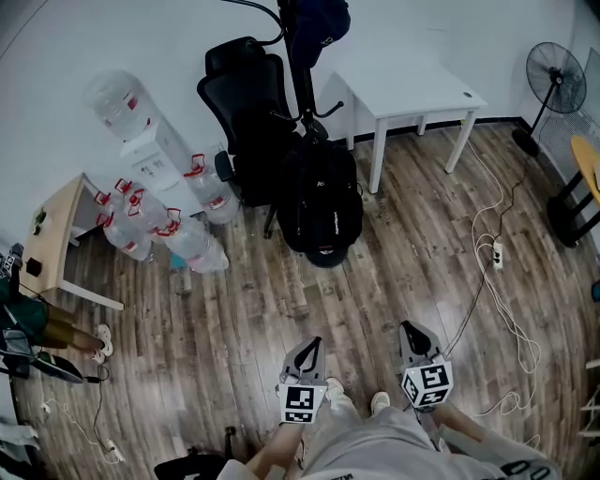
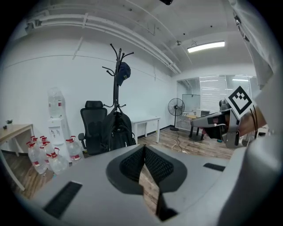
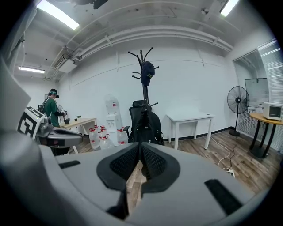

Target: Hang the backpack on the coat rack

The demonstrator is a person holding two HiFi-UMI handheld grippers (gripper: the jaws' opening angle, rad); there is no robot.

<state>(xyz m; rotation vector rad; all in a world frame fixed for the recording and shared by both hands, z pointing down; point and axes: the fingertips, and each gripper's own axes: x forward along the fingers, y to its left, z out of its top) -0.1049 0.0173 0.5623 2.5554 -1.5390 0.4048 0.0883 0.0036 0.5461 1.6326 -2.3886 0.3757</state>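
A black backpack point(image 1: 319, 202) hangs against the pole of the black coat rack point(image 1: 302, 66), in front of a black office chair point(image 1: 246, 112). A dark cap point(image 1: 323, 19) sits on the rack's top hooks. Both gripper views show the backpack point(image 2: 118, 132) point(image 3: 148, 126) straight ahead across the room, its bottom hidden behind the jaws. My left gripper point(image 1: 306, 349) and right gripper point(image 1: 412, 333) are side by side low in the head view, well away from the rack and pointing toward it. Both are shut with nothing in them, and their pads meet at the tips point(image 2: 143, 148) point(image 3: 139, 145).
A white table point(image 1: 412, 89) stands right of the rack. Several water bottles point(image 1: 159, 225) and a dispenser point(image 1: 131, 122) stand to its left. A fan point(image 1: 553, 80) and a floor cable with power strip point(image 1: 497, 253) are at right. A person in green point(image 3: 52, 110) stands by a wooden desk point(image 1: 56, 234).
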